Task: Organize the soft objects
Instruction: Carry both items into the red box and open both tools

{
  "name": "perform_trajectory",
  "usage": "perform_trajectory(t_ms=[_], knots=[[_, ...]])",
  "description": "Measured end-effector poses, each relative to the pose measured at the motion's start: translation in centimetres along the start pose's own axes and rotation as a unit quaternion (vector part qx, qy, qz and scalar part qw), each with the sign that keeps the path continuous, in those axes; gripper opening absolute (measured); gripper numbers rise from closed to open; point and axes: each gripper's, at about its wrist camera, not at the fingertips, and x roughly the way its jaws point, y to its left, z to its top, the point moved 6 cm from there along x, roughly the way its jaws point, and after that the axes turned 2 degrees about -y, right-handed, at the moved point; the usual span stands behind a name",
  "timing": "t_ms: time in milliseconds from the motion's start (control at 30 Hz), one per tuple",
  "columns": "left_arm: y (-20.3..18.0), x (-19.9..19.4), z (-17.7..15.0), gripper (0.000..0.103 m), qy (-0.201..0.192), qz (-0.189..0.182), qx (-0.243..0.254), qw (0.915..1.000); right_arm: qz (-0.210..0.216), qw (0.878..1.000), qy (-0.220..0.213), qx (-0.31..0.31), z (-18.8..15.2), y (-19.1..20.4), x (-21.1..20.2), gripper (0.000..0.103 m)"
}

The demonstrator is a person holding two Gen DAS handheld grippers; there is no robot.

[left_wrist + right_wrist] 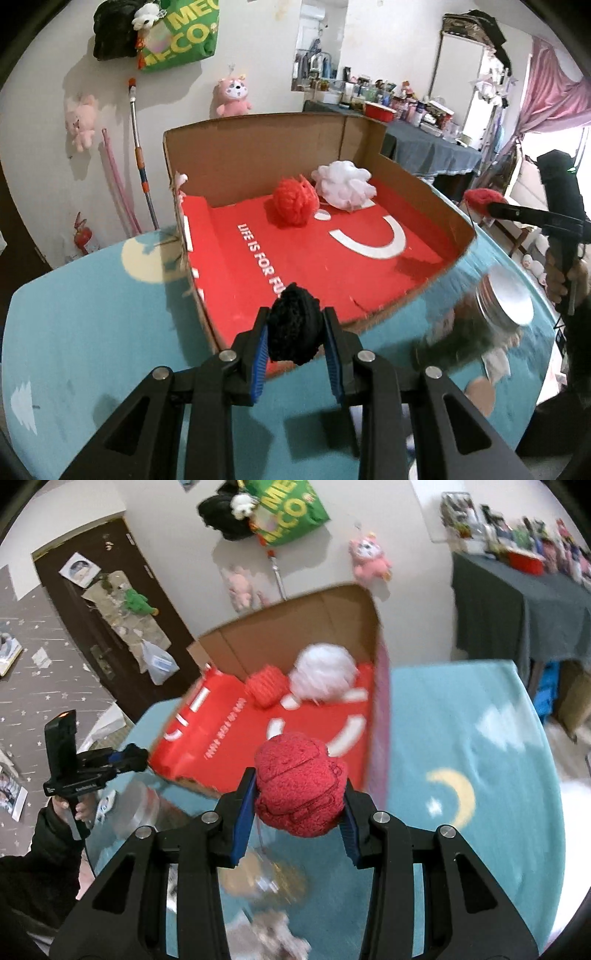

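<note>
My left gripper is shut on a black knitted ball, held above the near edge of a cardboard box with a red floor. Inside the box lie an orange-red yarn ball and a white fluffy ball near the back wall. My right gripper is shut on a dark red knitted ball, held over the box's near right corner. In the left wrist view the right gripper shows at the far right with its dark red ball. The left gripper shows at the left of the right wrist view.
The box stands on a table with a blue cloth printed with moons and clouds. A glass jar with a silver lid lies right of the box. Plush toys hang on the wall behind, and a cluttered dark side table stands at the back right.
</note>
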Motion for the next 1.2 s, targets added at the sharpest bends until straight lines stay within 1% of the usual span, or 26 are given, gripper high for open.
perform_trajectory(t_ms=[133, 200, 300, 333, 433, 567, 633, 700, 833, 900, 1000, 1200], knots=[[0.1, 2.4, 1.7, 0.029, 0.024, 0.026, -0.011, 0.9993, -0.017, 1.0, -0.009, -0.023, 2.5, 1.9, 2.0, 0.039], [0.4, 3.8, 2.4, 0.029, 0.04, 0.039, -0.017, 0.9983, -0.04, 0.999, -0.007, -0.036, 3.5, 2.4, 3.3, 0.039], [0.7, 5.9, 3.3, 0.029, 0.064, 0.054, -0.028, 0.9961, -0.09, 0.994, 0.011, -0.067, 4.9, 2.8, 6.3, 0.039], [0.8, 6.6, 3.4, 0.029, 0.072, 0.055, -0.03, 0.9954, -0.112, 0.99, 0.024, -0.08, 5.1, 2.8, 7.8, 0.039], [1.0, 8.6, 3.8, 0.029, 0.094, 0.071, -0.029, 0.9927, -0.153, 0.981, 0.066, -0.098, 5.3, 2.3, 11.3, 0.039], [1.0, 10.7, 4.0, 0.029, 0.119, 0.087, -0.018, 0.9889, -0.193, 0.968, 0.123, -0.104, 4.7, 1.0, 14.9, 0.039], [0.9, 11.6, 4.0, 0.029, 0.13, 0.09, -0.015, 0.9873, -0.208, 0.962, 0.141, -0.109, 4.6, 0.3, 16.1, 0.039], [1.2, 12.6, 4.1, 0.029, 0.142, 0.098, -0.015, 0.9849, -0.216, 0.957, 0.158, -0.112, 4.5, -0.2, 16.9, 0.039], [1.7, 13.6, 4.2, 0.029, 0.15, 0.106, -0.017, 0.9828, -0.227, 0.949, 0.189, -0.112, 3.9, -1.6, 18.6, 0.039], [1.8, 13.8, 4.3, 0.029, 0.148, 0.109, -0.017, 0.9828, -0.236, 0.945, 0.193, -0.117, 3.8, -2.0, 19.0, 0.039], [1.8, 14.1, 4.3, 0.029, 0.146, 0.108, -0.018, 0.9831, -0.232, 0.945, 0.201, -0.115, 3.7, -2.6, 19.5, 0.042], [1.6, 14.5, 4.2, 0.036, 0.142, 0.108, -0.009, 0.984, -0.231, 0.942, 0.212, -0.12, 3.5, -3.6, 20.0, 0.042]])
